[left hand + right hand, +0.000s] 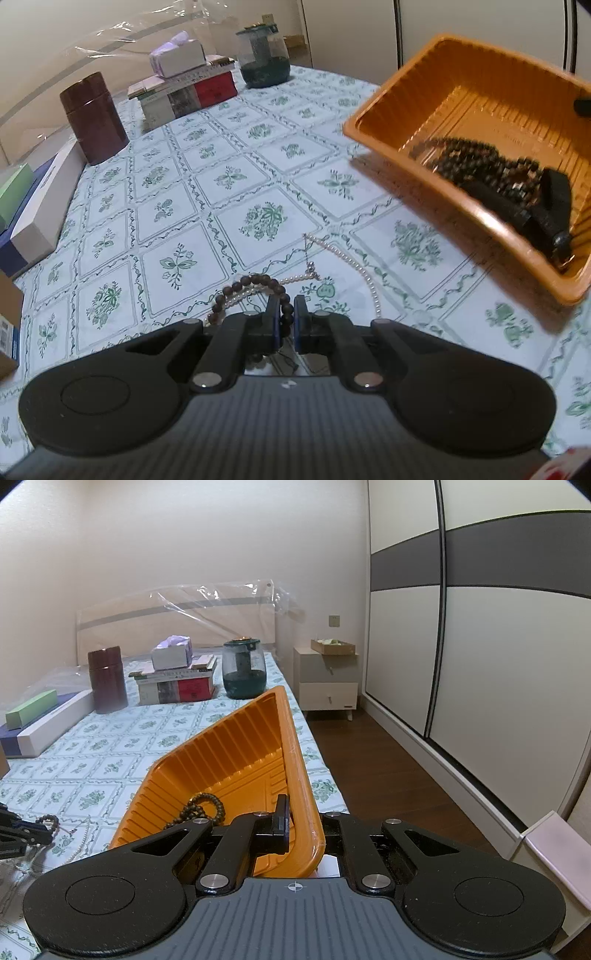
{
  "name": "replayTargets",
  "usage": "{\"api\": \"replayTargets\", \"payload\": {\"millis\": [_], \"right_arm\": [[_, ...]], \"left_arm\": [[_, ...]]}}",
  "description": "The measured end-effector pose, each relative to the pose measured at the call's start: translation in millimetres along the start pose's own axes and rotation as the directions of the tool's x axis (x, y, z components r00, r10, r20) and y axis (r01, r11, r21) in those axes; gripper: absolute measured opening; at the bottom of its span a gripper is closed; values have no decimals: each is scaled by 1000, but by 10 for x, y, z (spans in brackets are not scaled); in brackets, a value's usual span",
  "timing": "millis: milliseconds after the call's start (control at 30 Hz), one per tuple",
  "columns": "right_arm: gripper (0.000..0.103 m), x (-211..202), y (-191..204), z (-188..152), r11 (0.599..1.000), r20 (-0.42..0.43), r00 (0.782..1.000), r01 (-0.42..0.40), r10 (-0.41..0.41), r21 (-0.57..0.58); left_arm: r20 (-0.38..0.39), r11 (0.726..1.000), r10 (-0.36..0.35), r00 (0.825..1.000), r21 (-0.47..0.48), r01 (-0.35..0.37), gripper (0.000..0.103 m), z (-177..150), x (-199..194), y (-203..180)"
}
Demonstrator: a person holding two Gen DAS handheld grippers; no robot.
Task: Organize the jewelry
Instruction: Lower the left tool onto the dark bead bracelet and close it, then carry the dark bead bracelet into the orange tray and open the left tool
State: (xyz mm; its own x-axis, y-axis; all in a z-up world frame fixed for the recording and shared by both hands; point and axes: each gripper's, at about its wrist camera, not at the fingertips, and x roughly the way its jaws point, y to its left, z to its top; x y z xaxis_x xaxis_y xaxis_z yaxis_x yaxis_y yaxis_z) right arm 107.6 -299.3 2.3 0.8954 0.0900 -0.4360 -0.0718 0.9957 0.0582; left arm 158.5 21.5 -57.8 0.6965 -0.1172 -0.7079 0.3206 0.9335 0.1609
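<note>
the left gripper [286,306] is pressed together on the brown bead bracelet [255,282], which lies on the floral cloth [177,206] over a strand of the pearl necklace [354,264]. off to its right the right gripper [299,825] pinches the near rim of the orange tray [236,746] and holds it tilted above the cloth. a heap of dark beads [480,168], perhaps one long string, sits in the tray's low corner. a maroon canister [94,118] stands at the far side.
</note>
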Motion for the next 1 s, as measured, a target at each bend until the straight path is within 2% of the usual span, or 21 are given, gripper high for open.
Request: {"api": "replayTargets", "payload": {"millis": [133, 467, 1000], "right_arm": [[7, 0, 18, 10, 1000, 3, 1000, -2, 2, -3], [7, -16, 22, 5, 1000, 4, 1000, -4, 4, -5], [7, -23, 27, 10, 1000, 5, 1000, -5, 5, -5]], "left_arm": [[20, 999, -3, 1000, -44, 4, 6, 54, -158, 16], [106, 992, -73, 992, -97, 83, 6, 302, -536, -59], [191, 976, -199, 961, -56, 213, 6, 731, -735, -448]]}}
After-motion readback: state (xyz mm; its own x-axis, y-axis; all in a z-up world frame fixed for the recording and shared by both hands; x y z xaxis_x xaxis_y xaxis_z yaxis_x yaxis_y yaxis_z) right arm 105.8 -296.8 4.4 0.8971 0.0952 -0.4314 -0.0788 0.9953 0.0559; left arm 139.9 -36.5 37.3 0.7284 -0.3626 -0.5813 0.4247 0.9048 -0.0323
